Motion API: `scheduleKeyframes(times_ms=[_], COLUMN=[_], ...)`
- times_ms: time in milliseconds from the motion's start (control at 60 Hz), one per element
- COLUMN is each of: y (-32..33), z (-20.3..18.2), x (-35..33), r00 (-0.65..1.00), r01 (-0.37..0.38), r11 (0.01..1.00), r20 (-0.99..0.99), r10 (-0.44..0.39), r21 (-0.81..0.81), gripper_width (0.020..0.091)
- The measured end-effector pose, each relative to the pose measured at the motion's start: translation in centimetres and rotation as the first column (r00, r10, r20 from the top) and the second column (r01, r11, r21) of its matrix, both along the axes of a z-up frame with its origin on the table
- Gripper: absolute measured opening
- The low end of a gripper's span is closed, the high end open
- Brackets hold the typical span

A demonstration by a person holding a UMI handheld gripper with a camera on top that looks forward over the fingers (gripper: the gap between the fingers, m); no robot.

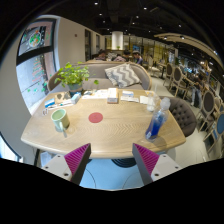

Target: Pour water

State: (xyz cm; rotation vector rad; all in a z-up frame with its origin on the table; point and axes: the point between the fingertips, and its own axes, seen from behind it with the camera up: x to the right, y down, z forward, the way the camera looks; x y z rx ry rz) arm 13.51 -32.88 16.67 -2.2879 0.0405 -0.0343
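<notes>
wooden tabletop (pixel 110 130) w/ green cup (pixel 59 120), blue bottle (pixel 155 122), red coaster (pixel 95 117), plant (pixel 72 74); tool (pixel 112 160) open, empty, well short of them.

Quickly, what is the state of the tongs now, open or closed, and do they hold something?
Tongs: open, holding nothing; the round wooden table with the blue bottle lies beyond them.

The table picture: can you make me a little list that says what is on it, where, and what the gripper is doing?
table: round wooden top
cup: green, near the table's edge, ahead of the left finger
bottle: clear with blue, ahead of the right finger
coaster: red disc, between cup and bottle
plant: green leaves, at the far side
gripper: open, holding nothing, short of the table
</notes>
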Motion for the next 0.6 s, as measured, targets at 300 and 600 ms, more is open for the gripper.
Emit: scheduleKeyframes(times_ms=[300, 600], y=[4.1, 14.2], z=[-6.9, -9.7], x=[15.3, 21.7], r00=[1.000, 0.997], r01=[0.018, 0.069], r11=[0.996, 0.976], r20=[-0.007, -0.032], r10=[-0.017, -0.063], r21=[0.085, 0.209], gripper_width=[0.0853, 0.0844])
